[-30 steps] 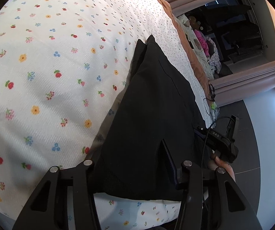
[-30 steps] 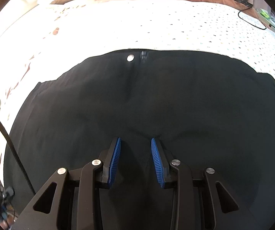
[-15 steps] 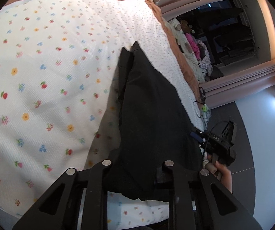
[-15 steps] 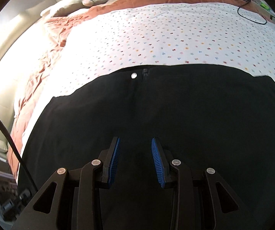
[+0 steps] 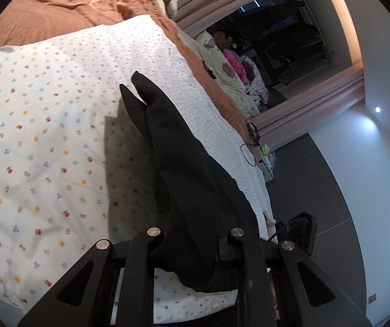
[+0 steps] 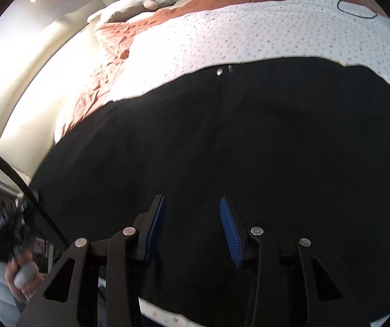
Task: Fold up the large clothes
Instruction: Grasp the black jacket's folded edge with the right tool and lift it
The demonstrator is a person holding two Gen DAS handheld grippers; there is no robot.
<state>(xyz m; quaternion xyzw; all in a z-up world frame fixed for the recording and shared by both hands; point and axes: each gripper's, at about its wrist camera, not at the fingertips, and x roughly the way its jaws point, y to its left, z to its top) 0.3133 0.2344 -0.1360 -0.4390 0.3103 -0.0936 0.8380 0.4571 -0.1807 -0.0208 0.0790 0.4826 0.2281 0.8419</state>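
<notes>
I see the black trousers [image 6: 222,141] spread on the flowered bed sheet [image 5: 45,136], silver waist button facing up. My left gripper [image 5: 192,245] is clamped on a bunched fold; my right gripper [image 6: 192,226], jaws just narrowing, hangs parted above the cloth.

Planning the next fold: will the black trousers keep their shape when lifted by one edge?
Probably not. The black trousers bunch and drape limply from the left hand-held gripper. Their spread over the floral sheet suggests sagging without a second grip.
</notes>
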